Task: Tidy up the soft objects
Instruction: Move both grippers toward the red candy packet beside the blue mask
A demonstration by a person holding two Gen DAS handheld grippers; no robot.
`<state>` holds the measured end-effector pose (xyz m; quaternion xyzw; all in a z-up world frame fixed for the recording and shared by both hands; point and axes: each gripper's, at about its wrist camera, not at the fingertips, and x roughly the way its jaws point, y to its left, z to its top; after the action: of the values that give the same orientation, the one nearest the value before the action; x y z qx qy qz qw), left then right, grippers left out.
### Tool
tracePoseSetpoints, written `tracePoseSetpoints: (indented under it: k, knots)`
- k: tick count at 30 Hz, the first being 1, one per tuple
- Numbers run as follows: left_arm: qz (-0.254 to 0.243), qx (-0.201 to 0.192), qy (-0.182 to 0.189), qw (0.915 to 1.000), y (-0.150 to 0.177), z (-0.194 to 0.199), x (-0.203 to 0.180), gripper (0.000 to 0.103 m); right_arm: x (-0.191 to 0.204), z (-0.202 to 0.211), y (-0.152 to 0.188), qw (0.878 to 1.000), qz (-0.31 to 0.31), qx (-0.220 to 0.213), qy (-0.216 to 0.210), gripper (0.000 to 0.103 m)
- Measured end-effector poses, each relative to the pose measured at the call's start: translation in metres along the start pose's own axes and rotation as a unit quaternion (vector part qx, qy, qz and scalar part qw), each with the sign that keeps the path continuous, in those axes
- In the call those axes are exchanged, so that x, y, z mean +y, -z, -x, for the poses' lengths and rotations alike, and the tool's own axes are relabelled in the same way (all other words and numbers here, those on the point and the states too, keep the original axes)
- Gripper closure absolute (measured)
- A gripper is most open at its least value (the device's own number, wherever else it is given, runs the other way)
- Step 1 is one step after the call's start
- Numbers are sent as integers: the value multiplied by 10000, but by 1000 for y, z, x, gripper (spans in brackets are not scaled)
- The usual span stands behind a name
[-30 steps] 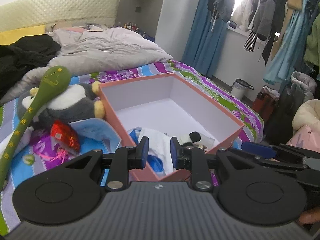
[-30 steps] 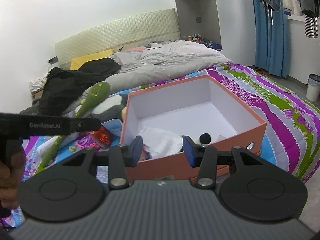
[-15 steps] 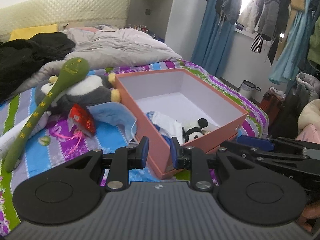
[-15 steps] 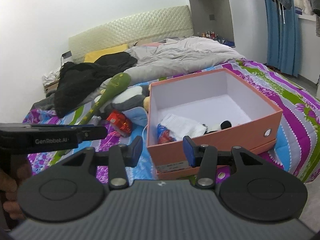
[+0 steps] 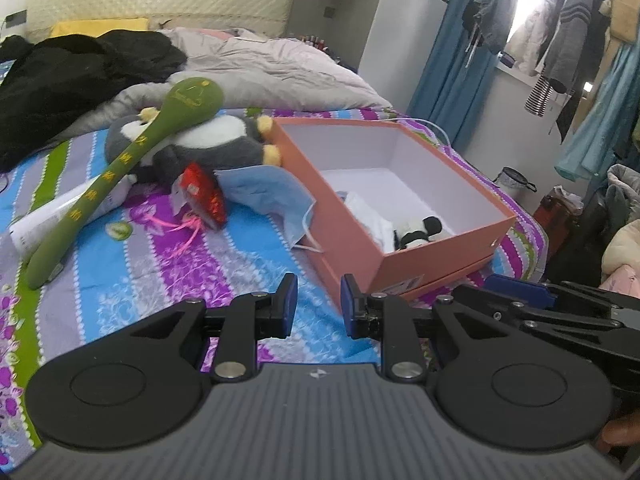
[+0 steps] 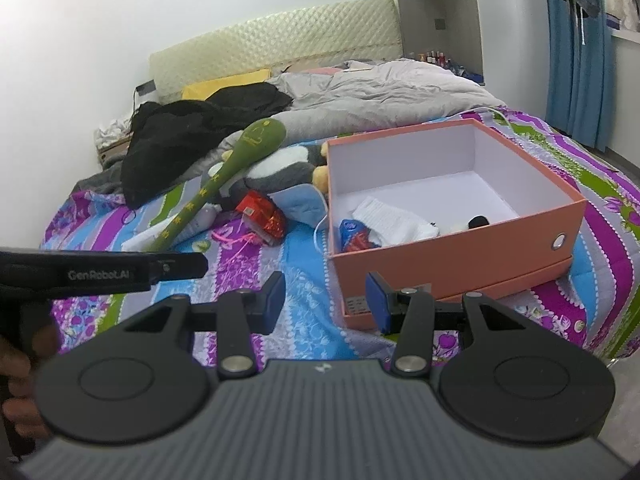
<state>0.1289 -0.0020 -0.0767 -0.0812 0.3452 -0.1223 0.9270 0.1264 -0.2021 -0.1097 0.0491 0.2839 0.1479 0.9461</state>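
An open orange box sits on the striped bedspread. Inside it lie a white cloth, a small panda plush and a red-blue packet. Left of the box are a blue face mask, a red pouch, a grey-white penguin plush and a long green plush stick. My left gripper hangs open and empty over the bedspread near the box's front corner. My right gripper is open and empty too, in front of the box.
A grey duvet and black clothing are heaped toward the headboard. A white tube lies under the green stick. Hanging clothes and a small bin stand to the right of the bed. The bed edge drops off at the right.
Both grippers have pulled back from the box and shifted left, so the box now sits farther away and to the right. Jaw gaps look unchanged, and nothing was picked up.
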Motion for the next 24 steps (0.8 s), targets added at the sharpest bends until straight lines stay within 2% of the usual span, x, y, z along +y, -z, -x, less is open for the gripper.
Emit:
tracePoseSetpoints:
  k: [10,12,13,24]
  knots:
    - [399,97,-245,9989,19,6,38,76,26,-13,15,9993,294,210,-70,55]
    - [523,120,-282,9982,21,2,46,67,30,-20,15,9989,406,230,-30,56]
    - [572,140,-312,9978,21,-2,51,66,32,-23,15,9987,467,223,-6,56]
    - [655,189,-632,9957,12,-50,89,66,47,-80,5,9972,696,240,-104,56]
